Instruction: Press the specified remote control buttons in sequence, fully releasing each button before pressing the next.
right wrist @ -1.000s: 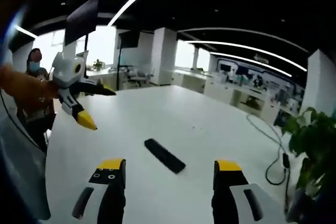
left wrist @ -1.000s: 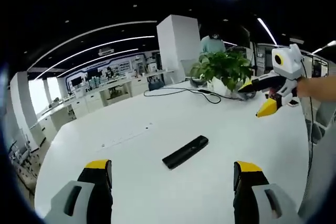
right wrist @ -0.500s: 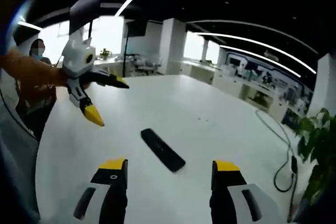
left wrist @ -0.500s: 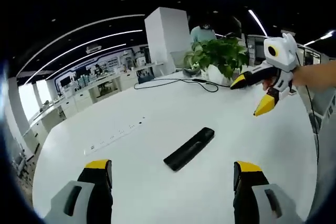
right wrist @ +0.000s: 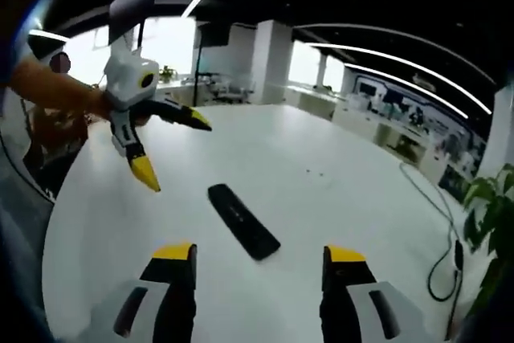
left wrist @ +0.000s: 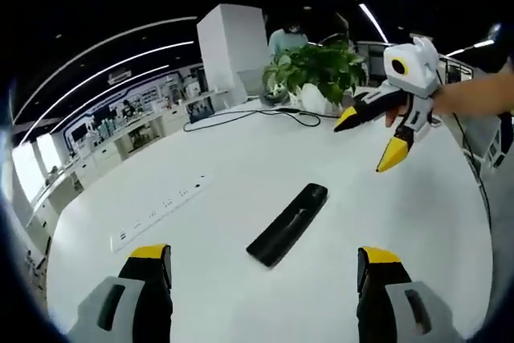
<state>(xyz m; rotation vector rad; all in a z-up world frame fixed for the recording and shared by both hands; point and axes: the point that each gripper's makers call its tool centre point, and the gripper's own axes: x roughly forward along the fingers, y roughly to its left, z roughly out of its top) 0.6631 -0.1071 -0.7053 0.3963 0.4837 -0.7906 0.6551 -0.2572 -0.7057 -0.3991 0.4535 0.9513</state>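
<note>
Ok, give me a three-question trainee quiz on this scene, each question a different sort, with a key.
1. True or false: the remote control lies flat on the white table, with neither gripper touching it.
2. Multiple choice: the left gripper has its jaws A) spread apart B) clamped on the remote C) closed on a cable.
3. Fill in: behind the right gripper stands a potted ____.

Key: 1 true; 2 A; 3 plant.

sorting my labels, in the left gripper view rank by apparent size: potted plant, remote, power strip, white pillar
1. white pillar and potted plant: look about alike, and both stand far off, so unranked.
2. remote and power strip: similar length; the strip looks thinner, but fisheye stretch makes this unsure.
</note>
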